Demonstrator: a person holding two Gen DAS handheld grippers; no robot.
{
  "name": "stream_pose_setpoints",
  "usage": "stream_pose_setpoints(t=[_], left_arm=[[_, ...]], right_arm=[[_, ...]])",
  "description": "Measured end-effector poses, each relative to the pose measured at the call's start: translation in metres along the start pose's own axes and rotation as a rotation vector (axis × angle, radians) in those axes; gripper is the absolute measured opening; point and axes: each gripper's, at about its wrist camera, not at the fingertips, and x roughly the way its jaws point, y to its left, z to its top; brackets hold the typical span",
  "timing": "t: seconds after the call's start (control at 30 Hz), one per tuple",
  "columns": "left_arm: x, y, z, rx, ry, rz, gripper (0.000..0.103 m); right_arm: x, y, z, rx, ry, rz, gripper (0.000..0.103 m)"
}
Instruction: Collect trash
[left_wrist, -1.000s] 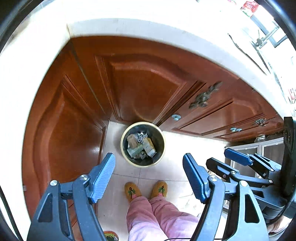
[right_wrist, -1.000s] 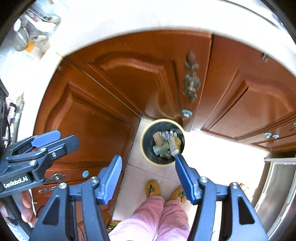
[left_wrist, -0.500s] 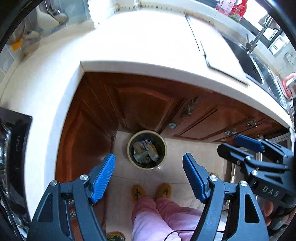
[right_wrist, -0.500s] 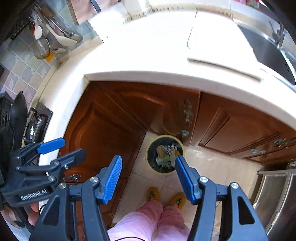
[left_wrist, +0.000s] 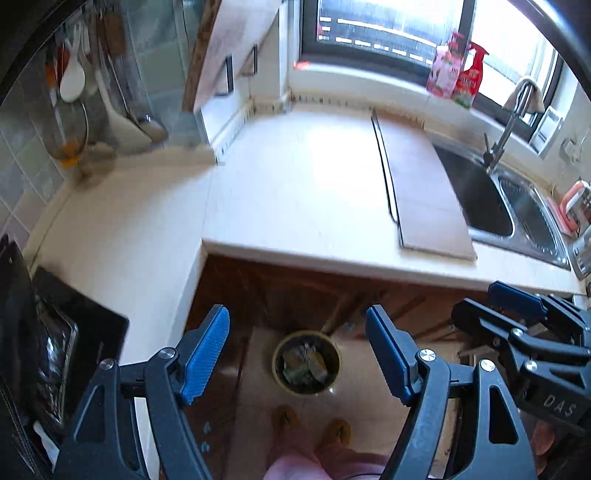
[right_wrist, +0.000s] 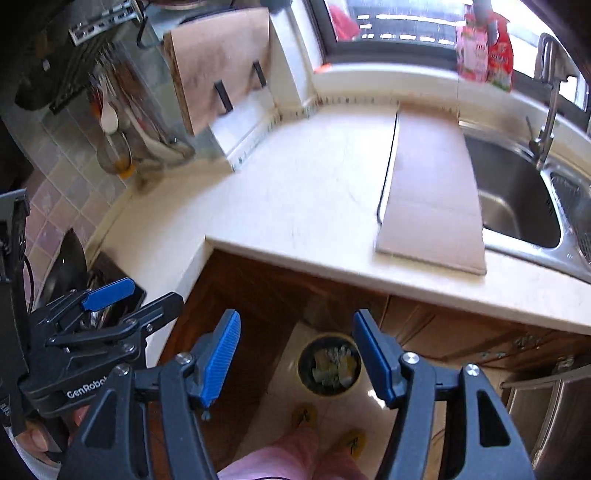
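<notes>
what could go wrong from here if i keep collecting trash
The trash bin on the floor already looks well filled, so more pieces may spill over its rim. It stands close to the cabinet doors, which could knock it if opened. Both views are motion-blurred; the open left hand-held gripper and right hand-held gripper could clip the counter edge.

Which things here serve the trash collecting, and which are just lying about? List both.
For the job:
- trash bin on the floor, with scraps inside
- left gripper, open, holding nothing
- right gripper, open, holding nothing

Just lying about:
- flat cardboard sheet on the countertop
- sink and faucet
- bottles on the windowsill
</notes>
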Motion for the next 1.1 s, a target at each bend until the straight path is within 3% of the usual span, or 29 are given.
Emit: stream_pose_setpoints(t=[0.23, 0.47, 1.1], left_arm=[[-0.017, -0.001, 0.036, -0.001, -0.093, 0.005, 0.08], [-0.022, -0.004, 0.046, 0.014, -0.127, 0.019, 0.08], [-0.024, 0.003, 0.051, 0.019, -0.156, 0.018, 0.08]], right_arm=[[-0.028, 0.015, 0.023, 0.031, -0.148, -0.073, 0.071], [-0.041, 0.028, 0.031, 0.041, -0.229, -0.115, 0.072], [-0.038, 0.036, 0.036, 0.099, -0.243, -0.15, 0.072]])
